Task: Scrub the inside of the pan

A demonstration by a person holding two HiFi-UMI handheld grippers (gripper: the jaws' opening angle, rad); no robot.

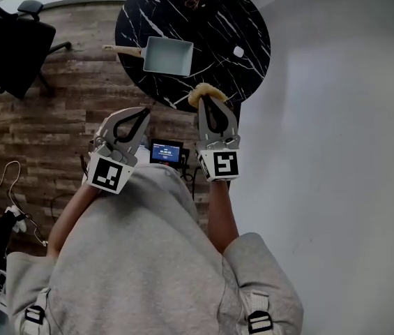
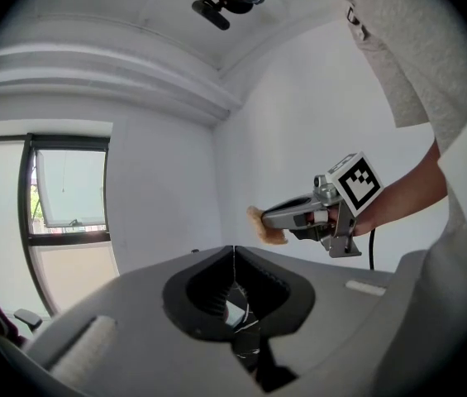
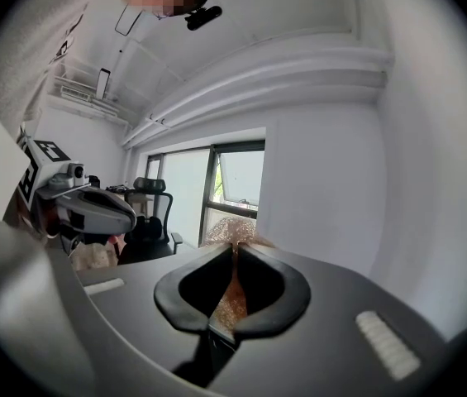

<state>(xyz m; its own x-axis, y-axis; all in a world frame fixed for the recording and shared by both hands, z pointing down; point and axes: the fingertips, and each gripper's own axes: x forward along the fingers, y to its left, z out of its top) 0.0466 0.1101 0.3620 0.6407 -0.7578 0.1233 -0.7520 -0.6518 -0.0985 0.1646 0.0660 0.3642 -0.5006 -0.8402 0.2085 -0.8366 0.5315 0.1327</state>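
A pale rectangular pan (image 1: 168,56) with a wooden handle (image 1: 121,49) lies on the round black marble table (image 1: 231,19), seen from the head view. My right gripper (image 1: 206,98) hangs over the table's near edge, shut on a tan scrubbing pad (image 1: 204,90); the pad (image 3: 235,231) shows between its closed jaws in the right gripper view. My left gripper (image 1: 141,112) sits lower left of the pan, off the table, jaws shut with nothing in them (image 2: 234,259). The left gripper view also catches the right gripper (image 2: 259,218) with the pad (image 2: 265,225) at its tip.
A small white object (image 1: 238,51) lies on the table right of the pan. A black office chair (image 1: 8,44) stands at the far left over wooden flooring. A small lit screen (image 1: 167,152) sits between my grippers, and cables (image 1: 8,187) trail at the left.
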